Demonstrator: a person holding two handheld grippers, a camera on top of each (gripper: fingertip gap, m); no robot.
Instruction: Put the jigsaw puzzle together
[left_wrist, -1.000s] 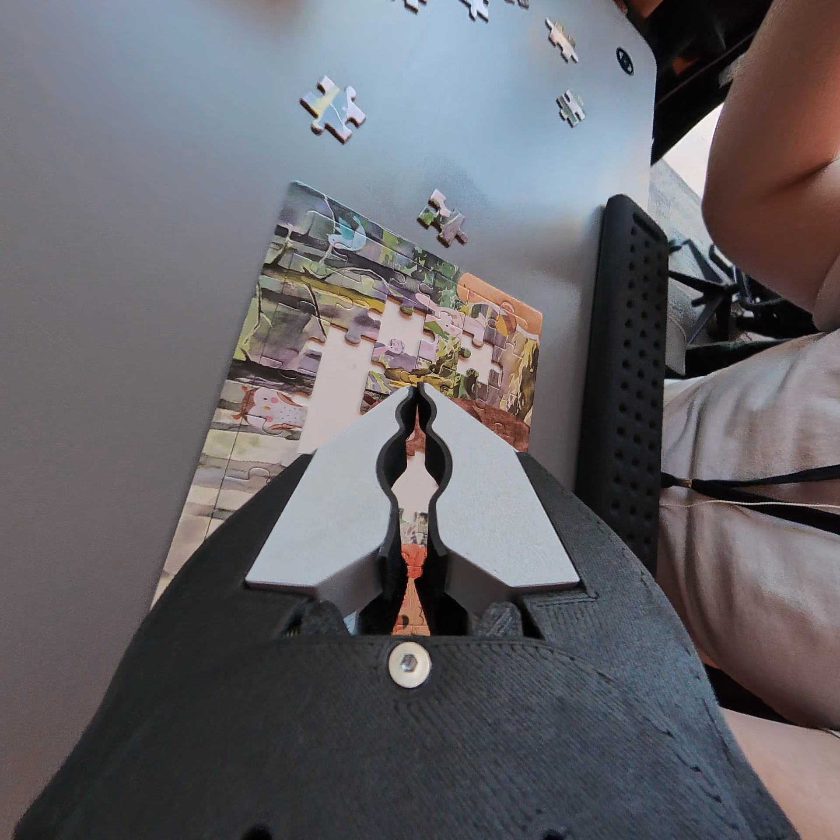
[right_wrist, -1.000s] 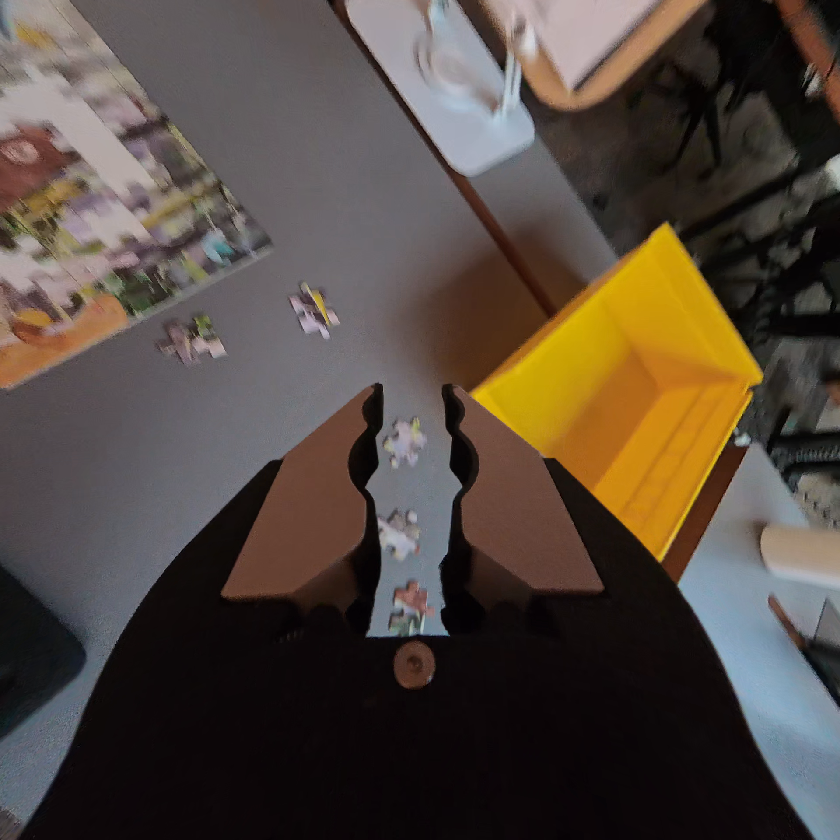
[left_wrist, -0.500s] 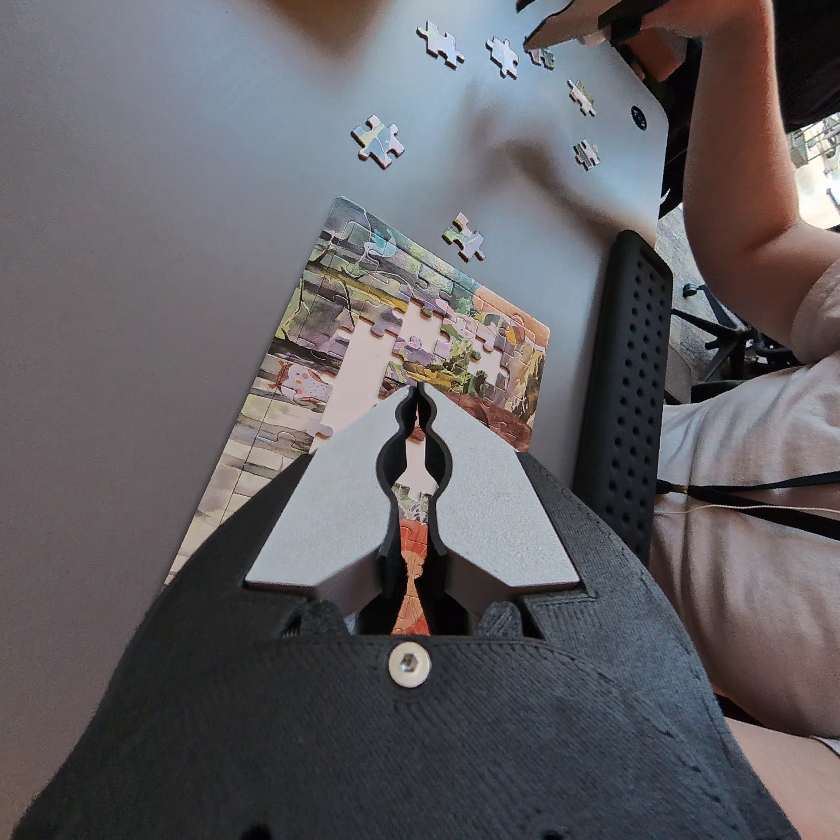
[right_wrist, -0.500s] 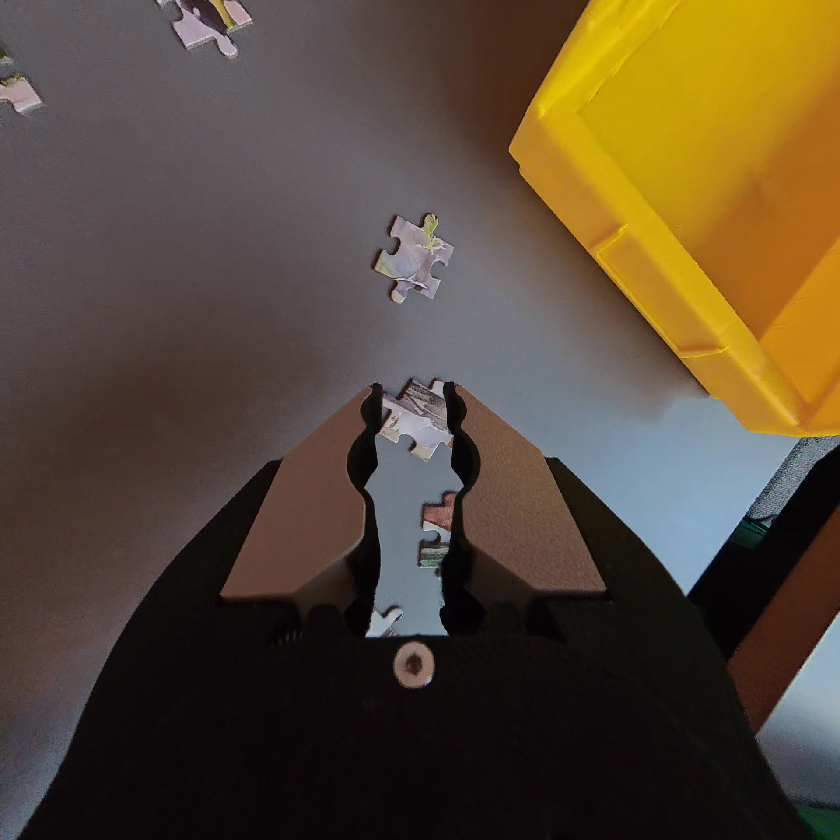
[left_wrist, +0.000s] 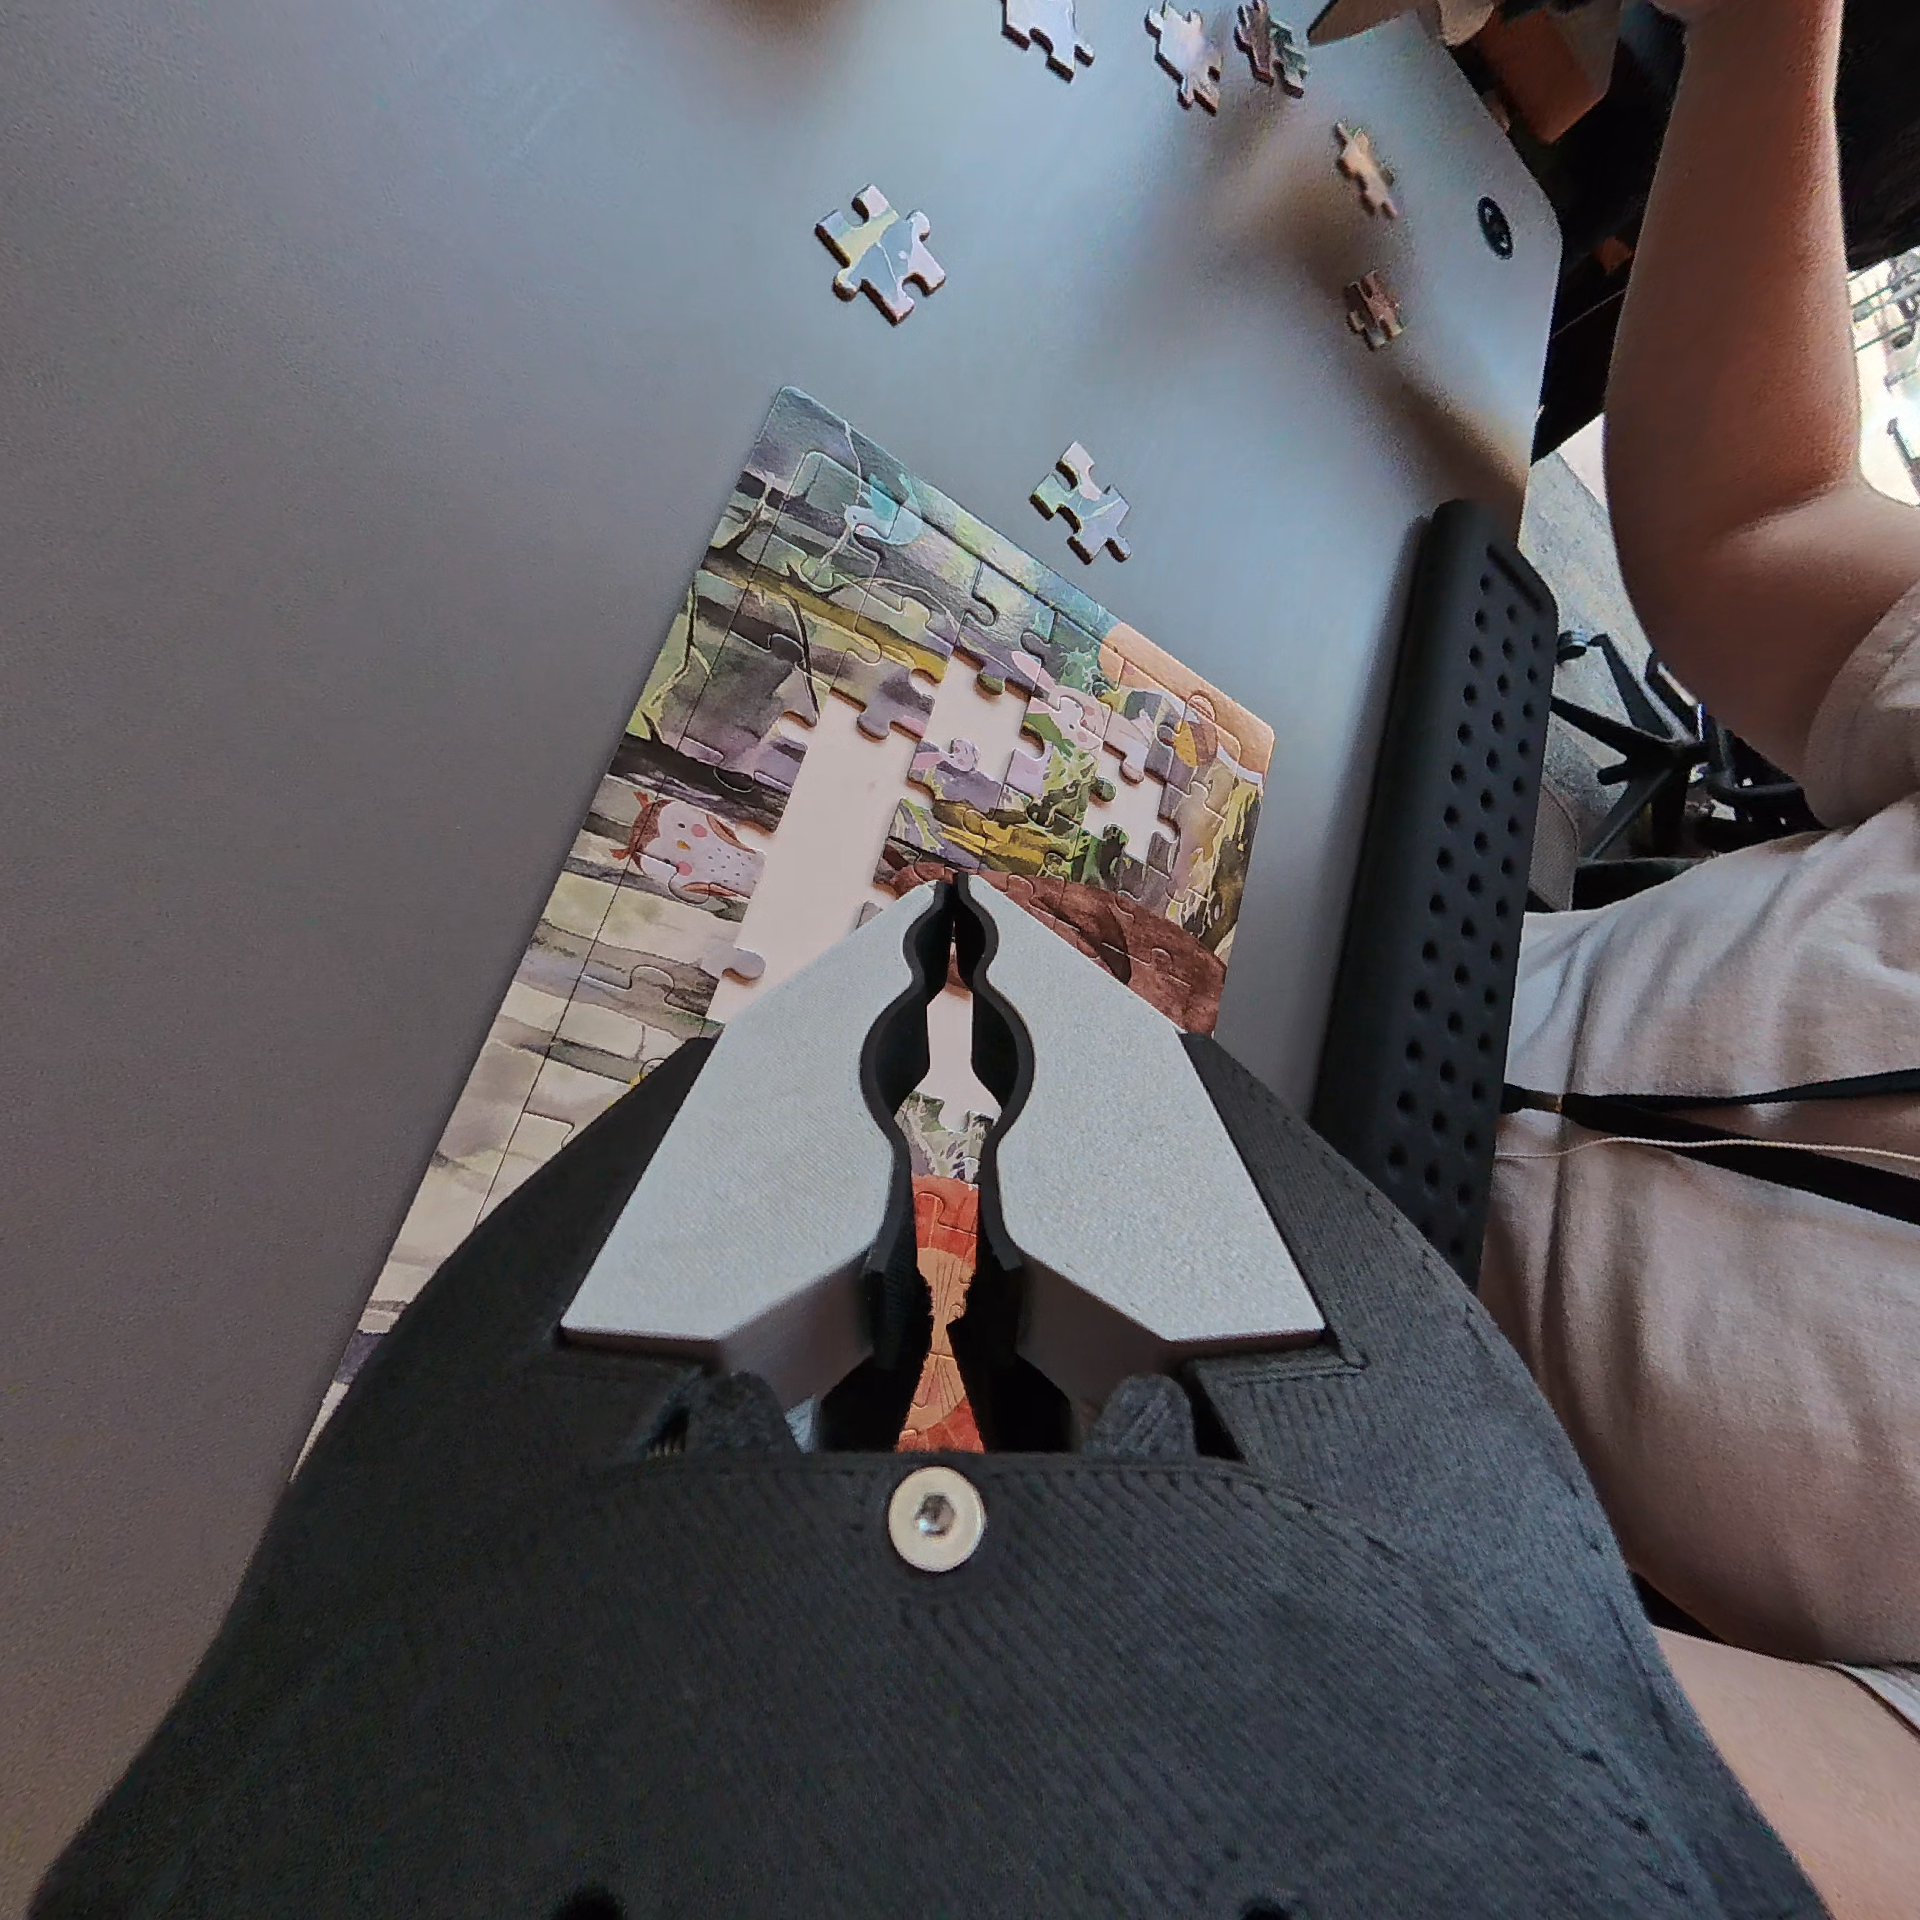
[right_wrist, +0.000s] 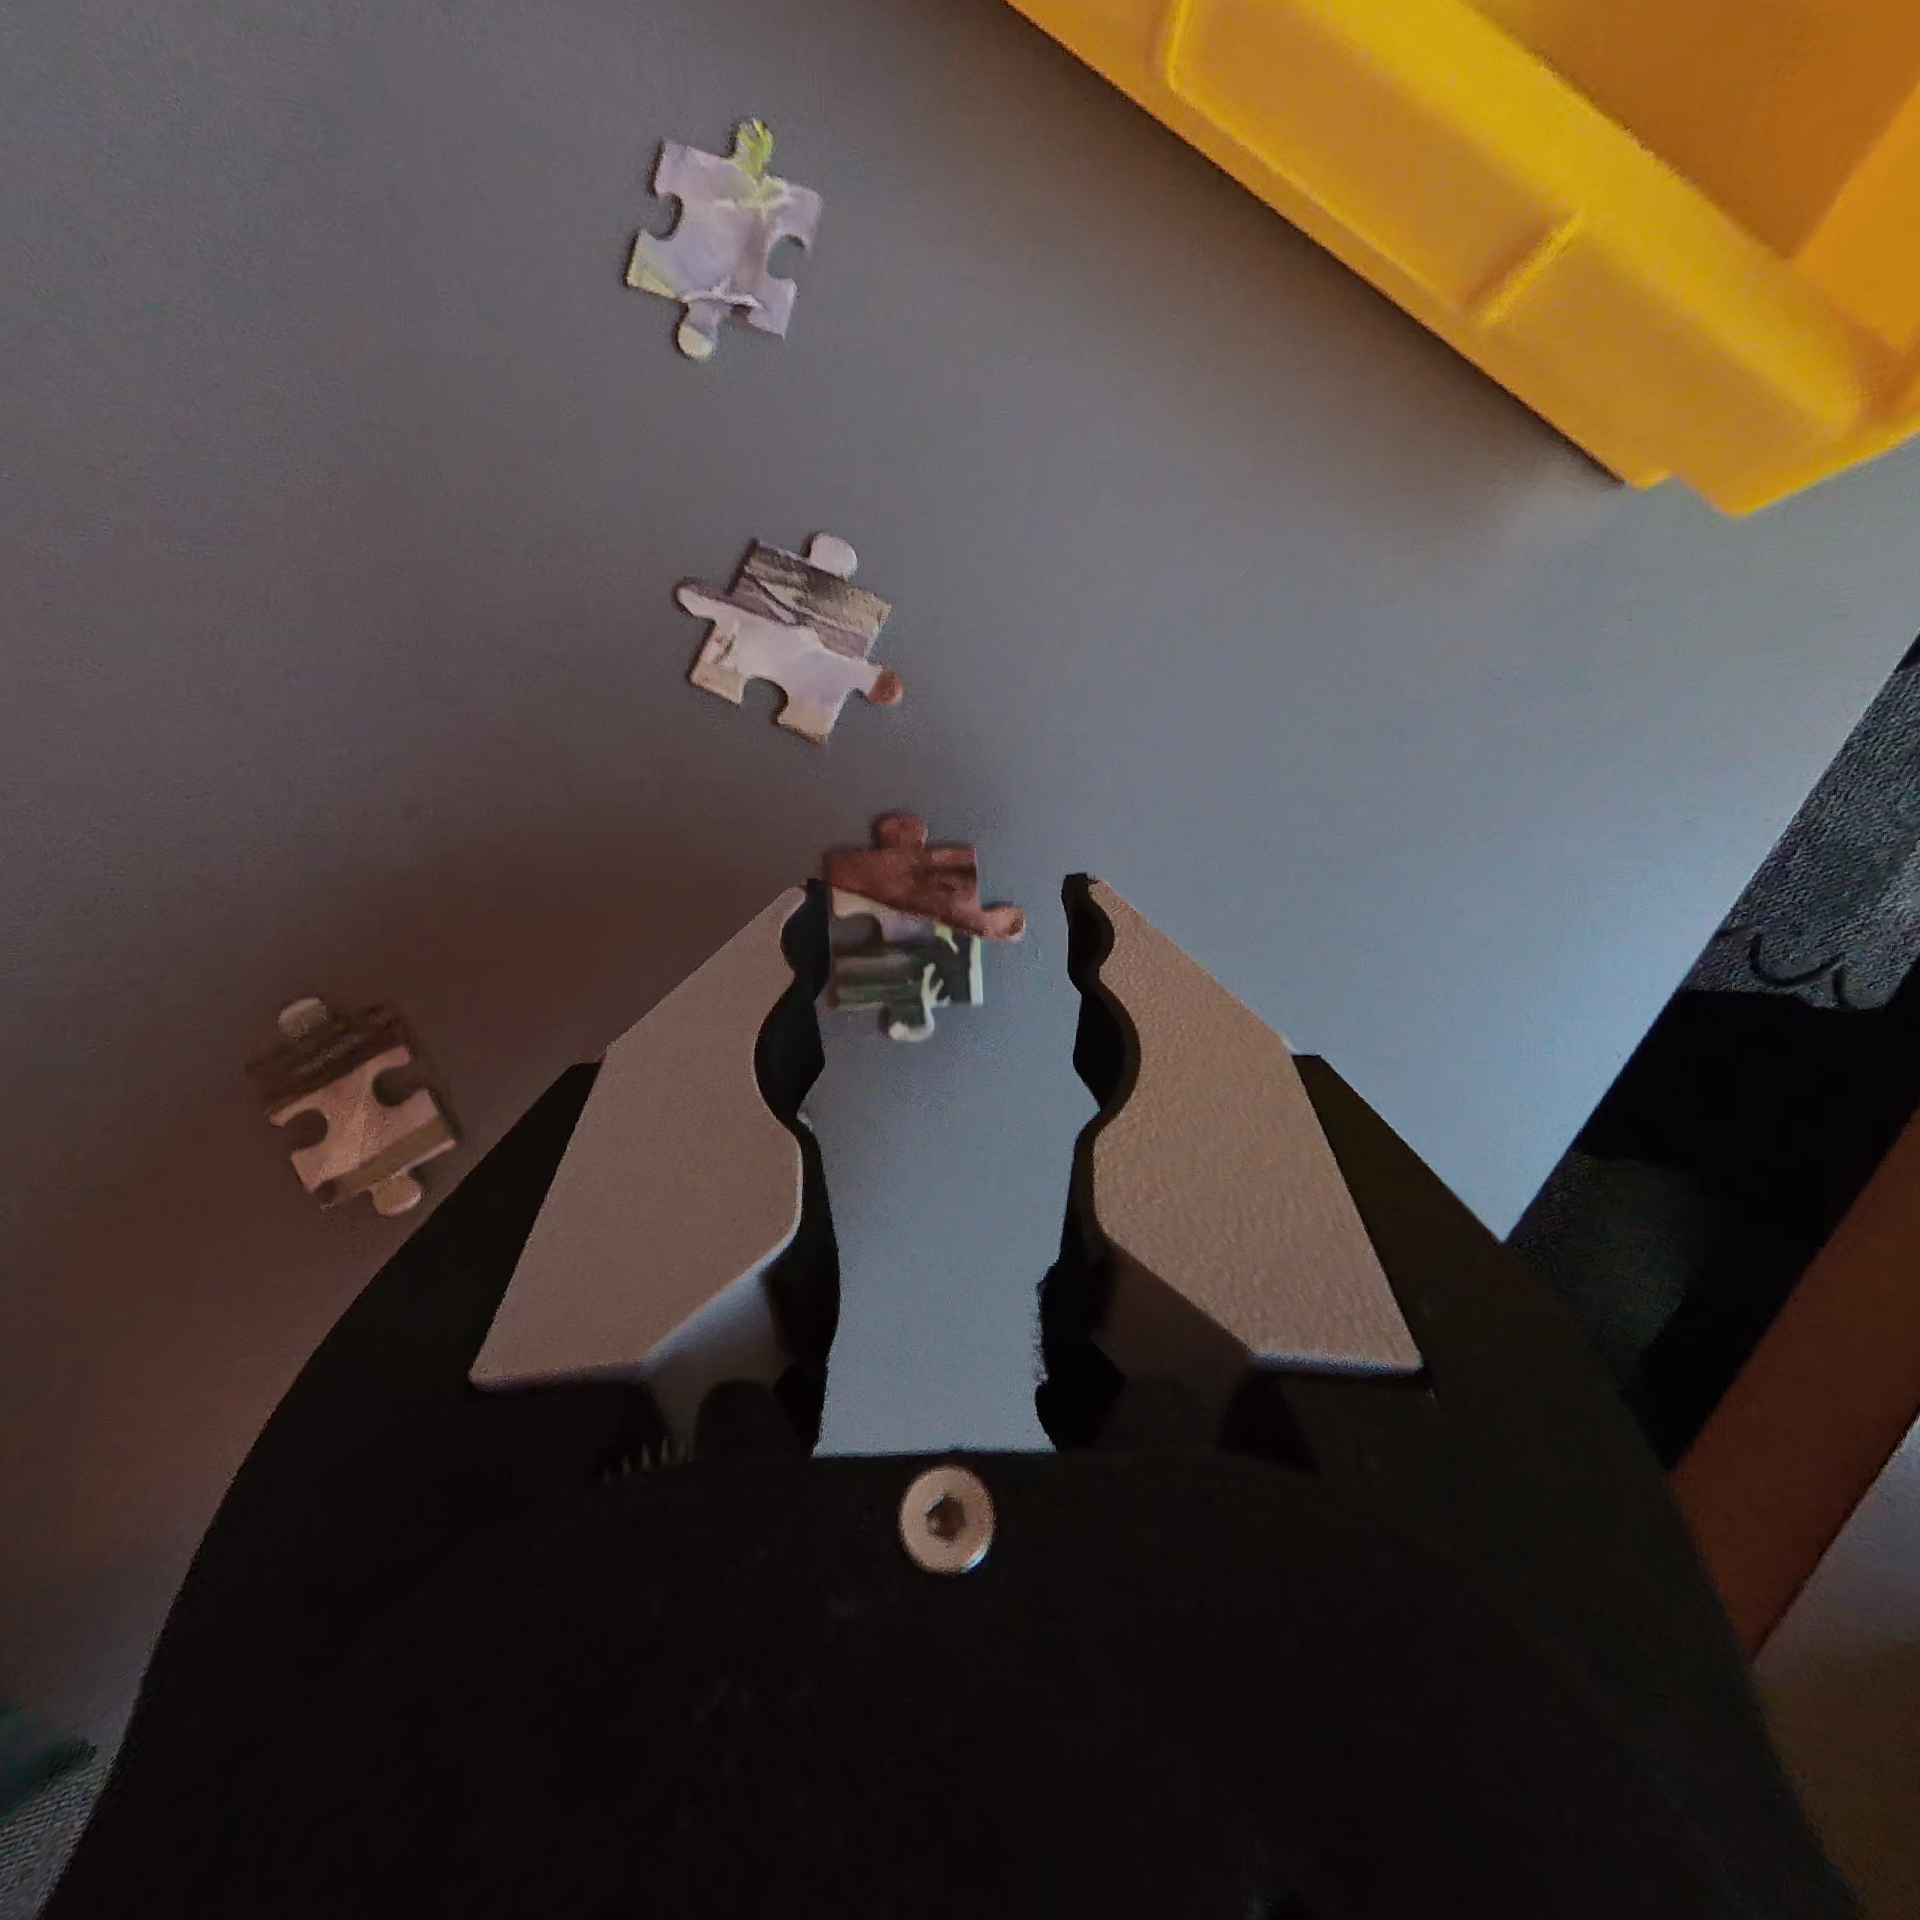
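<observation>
The partly built jigsaw puzzle (left_wrist: 831, 748) lies on the grey table (left_wrist: 312, 520) with white gaps in its middle. My left gripper (left_wrist: 956, 883) is shut and empty, low over the puzzle's near part. Loose pieces lie beyond it, one (left_wrist: 1084, 504) near the puzzle's far corner and one (left_wrist: 883, 252) farther off. My right gripper (right_wrist: 940, 894) is open, low over the table, with a brown and green loose piece (right_wrist: 914, 914) between its fingertips, close to the left finger. Other loose pieces lie ahead (right_wrist: 795, 639) (right_wrist: 727, 234) and to the left (right_wrist: 348, 1107).
A yellow bin (right_wrist: 1558, 208) stands at the top right of the right wrist view. The table edge (right_wrist: 1714, 935) runs down the right side there. A black perforated bar (left_wrist: 1444, 883) lies along the table's right edge, next to a person's arm (left_wrist: 1745, 436) and lap.
My right gripper has moved back toward the nearer pieces and opened wider; the brown and green piece now sits between its tips. My left gripper stays shut over the puzzle, nearly still.
</observation>
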